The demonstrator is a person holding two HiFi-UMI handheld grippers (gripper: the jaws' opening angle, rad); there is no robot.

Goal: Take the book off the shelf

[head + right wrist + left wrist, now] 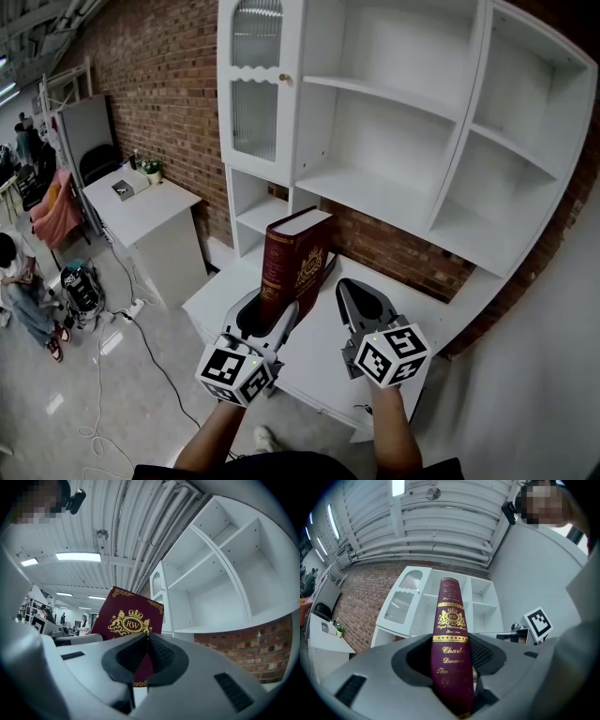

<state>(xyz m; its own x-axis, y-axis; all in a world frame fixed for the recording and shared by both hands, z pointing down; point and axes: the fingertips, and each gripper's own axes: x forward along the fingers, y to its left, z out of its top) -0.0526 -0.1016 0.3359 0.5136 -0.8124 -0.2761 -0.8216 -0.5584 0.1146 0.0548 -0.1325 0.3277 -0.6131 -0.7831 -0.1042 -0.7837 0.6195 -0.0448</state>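
book (pixel 295 258): I see it upright, long axis vertical, top tipped toward the shelf unit (pixel 394 187); outside every compartment, over the white desk (pixel 323 352).
left gripper (pixel 270 319): jaws wide, clamped on the book's lower end.
right gripper (pixel 359 298): jaws together, holding nothing, just beside the book.
left gripper view: gold-lettered spine (pixel 451 644) faces me.
right gripper view: crested cover (pixel 129 620) instead.

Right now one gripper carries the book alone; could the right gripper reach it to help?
Probably yes: nothing stands between the right gripper and the maroon book beside it, but its shut jaws must open first.
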